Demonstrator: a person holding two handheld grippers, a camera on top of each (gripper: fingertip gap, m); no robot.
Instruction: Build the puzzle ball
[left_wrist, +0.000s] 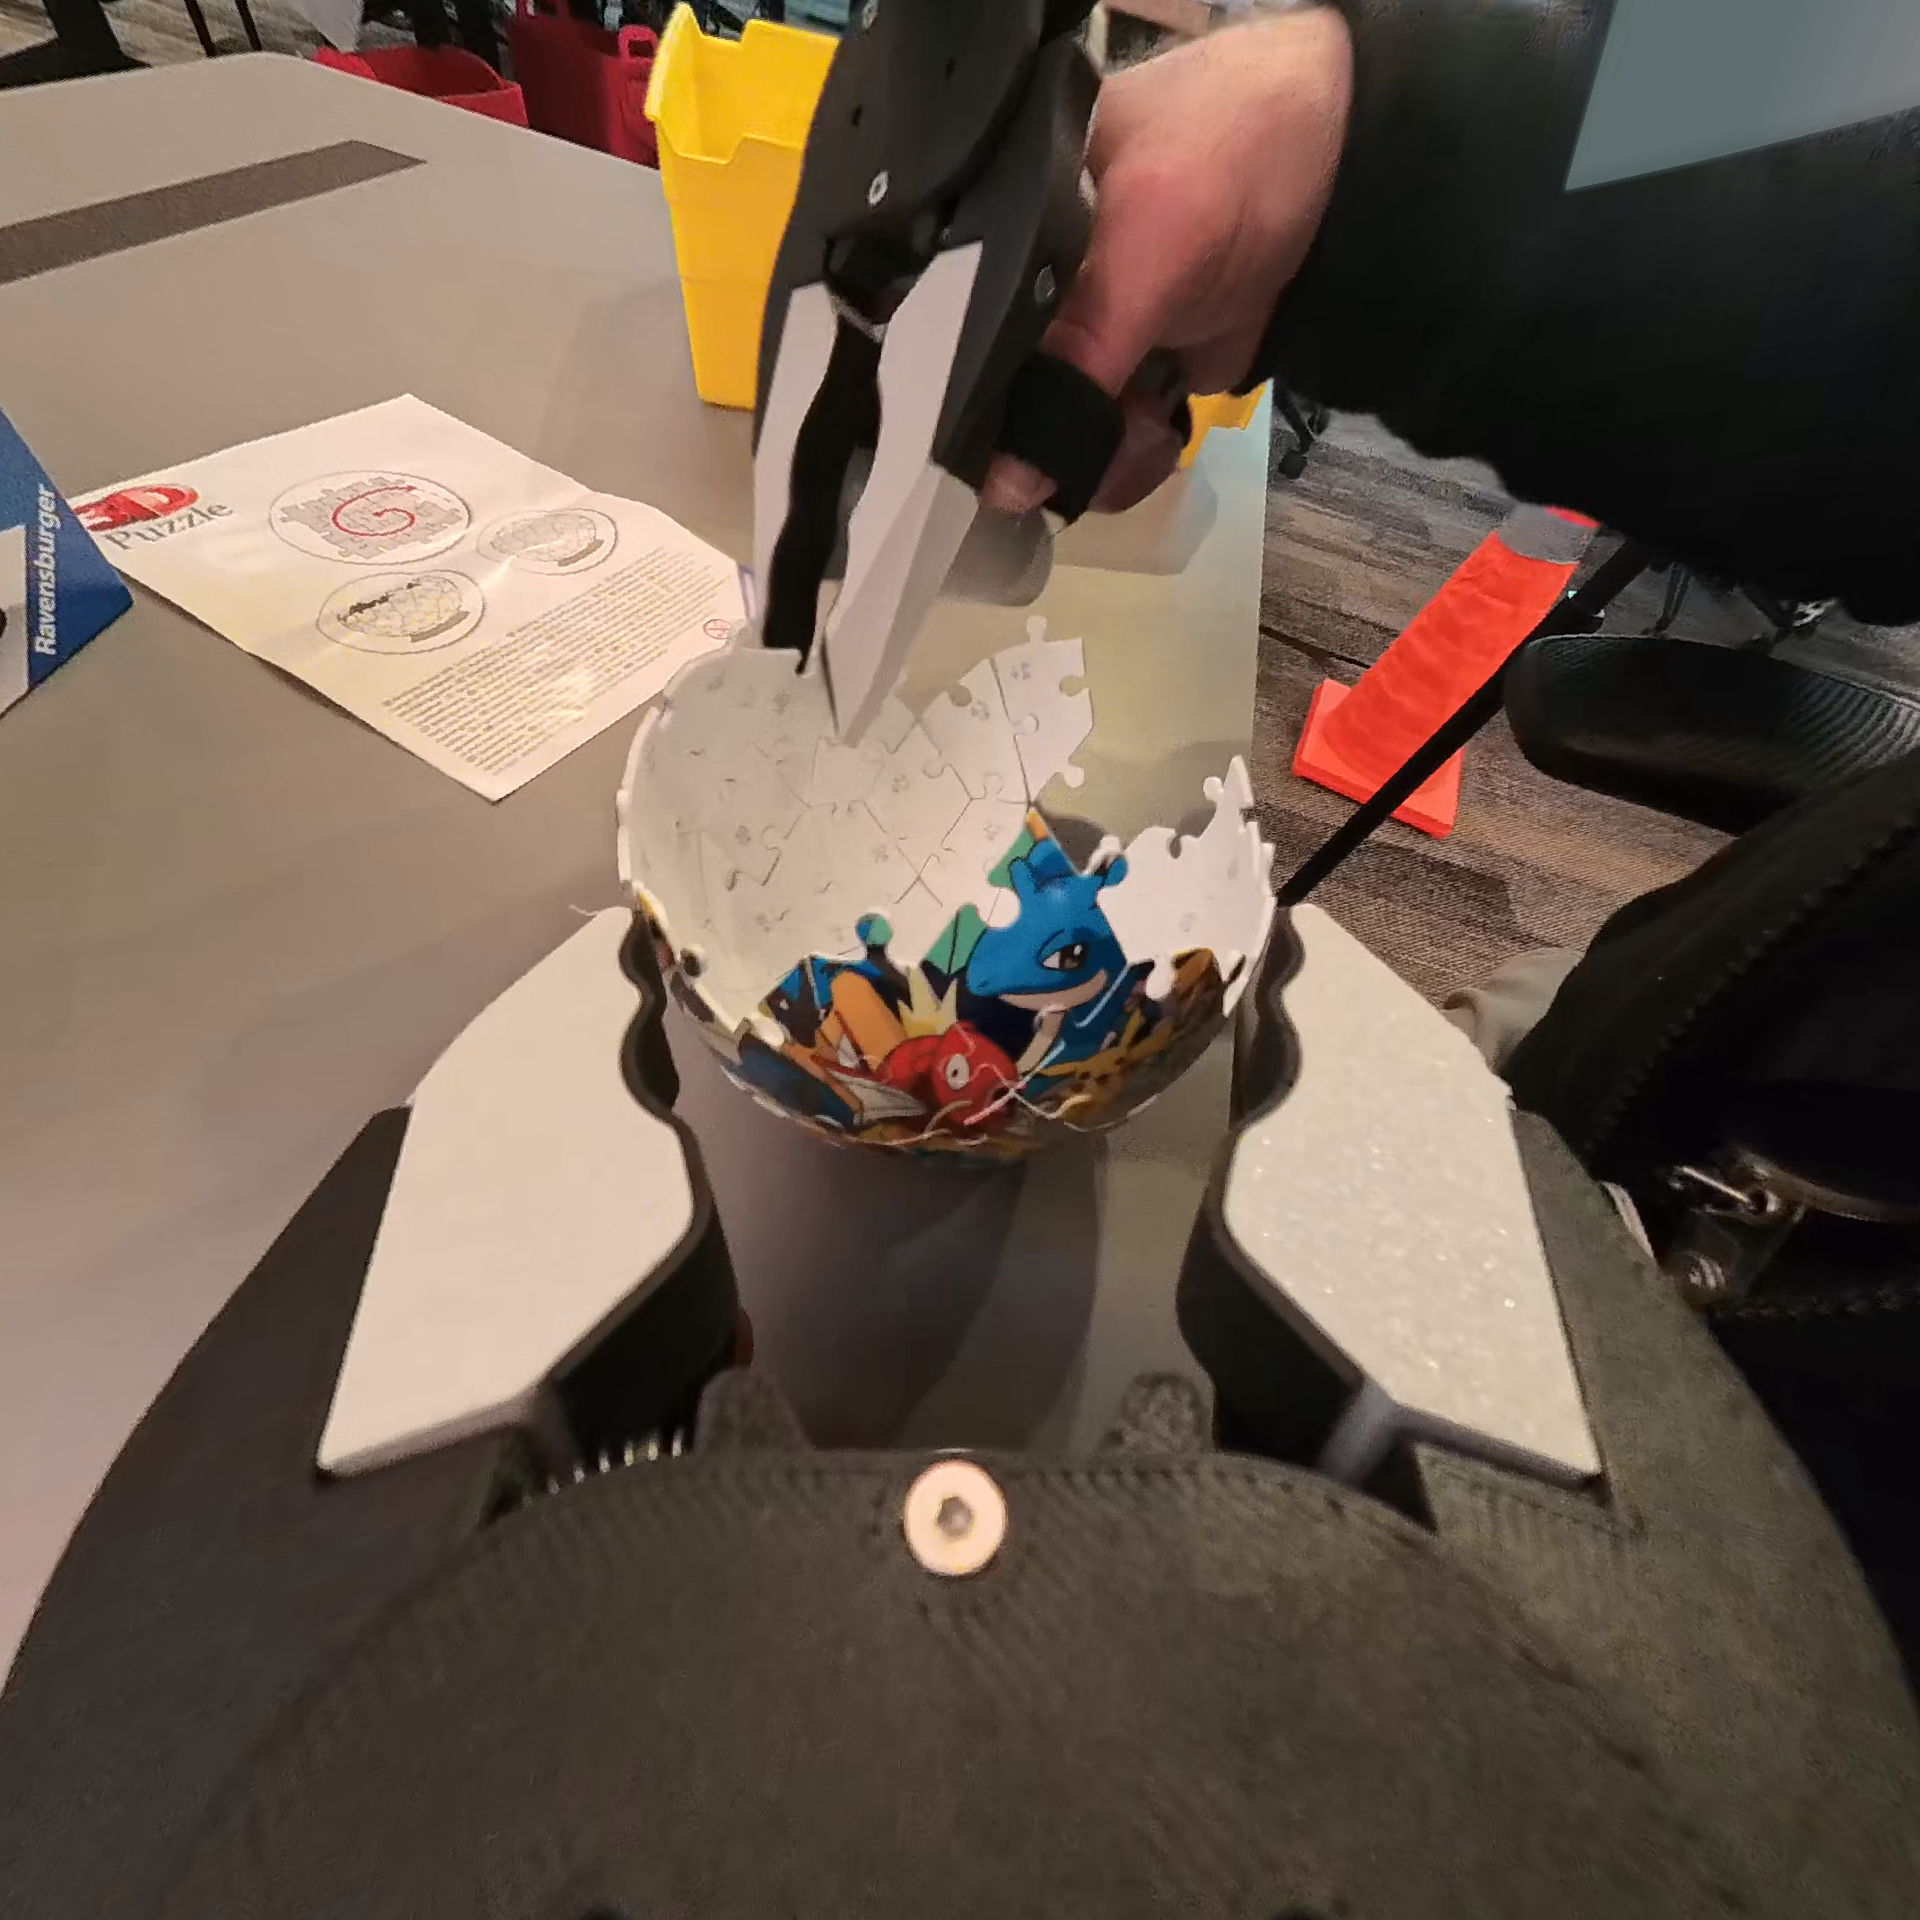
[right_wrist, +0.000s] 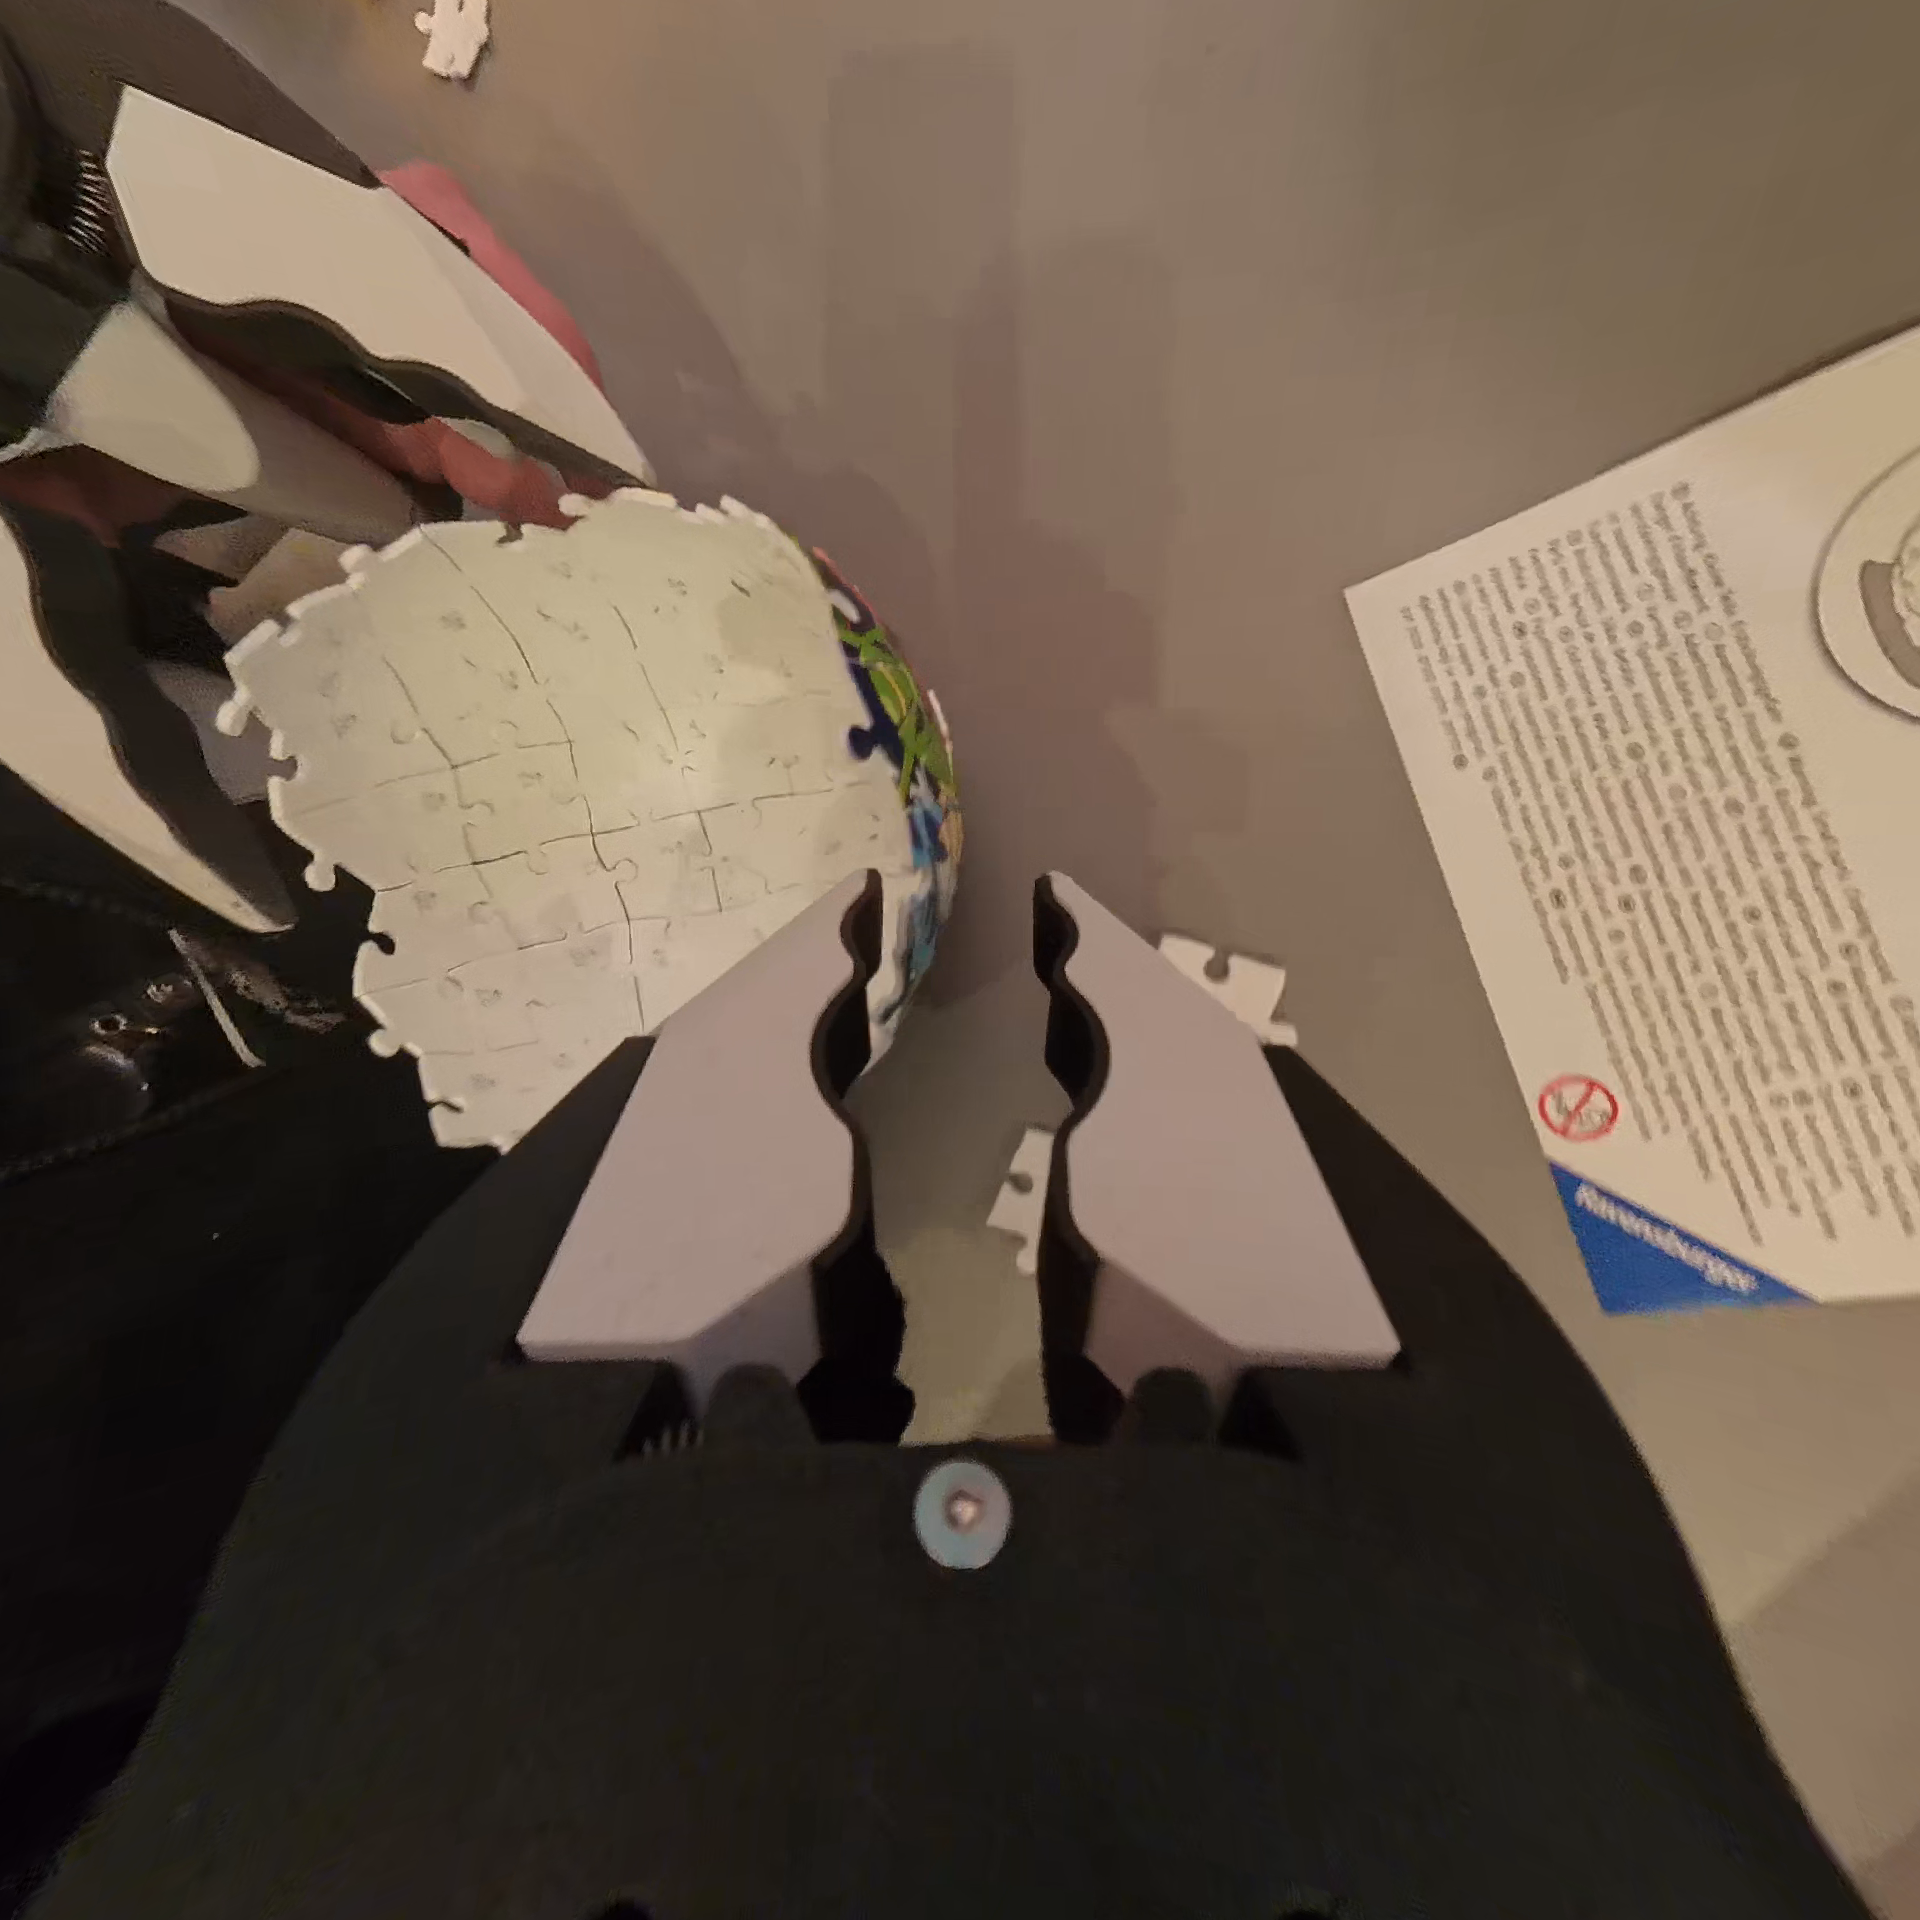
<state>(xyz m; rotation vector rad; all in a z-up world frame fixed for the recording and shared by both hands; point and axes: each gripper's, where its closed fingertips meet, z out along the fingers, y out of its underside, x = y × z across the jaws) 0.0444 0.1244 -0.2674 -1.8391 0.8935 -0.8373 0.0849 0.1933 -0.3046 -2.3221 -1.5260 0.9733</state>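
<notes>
Your left gripper (left_wrist: 951, 940) is spread wide, clamping the half-built puzzle ball (left_wrist: 935, 914) by its sides above the grey table (left_wrist: 260, 935). Your right gripper (right_wrist: 956, 883) is narrowed with a gap, straddling the ball's far rim; whether it pinches is unclear. Nearby: instruction sheet (left_wrist: 416, 582), blue box (left_wrist: 52, 582), yellow bin (left_wrist: 727, 197), loose pieces (right_wrist: 1231, 982) on the table.
</notes>
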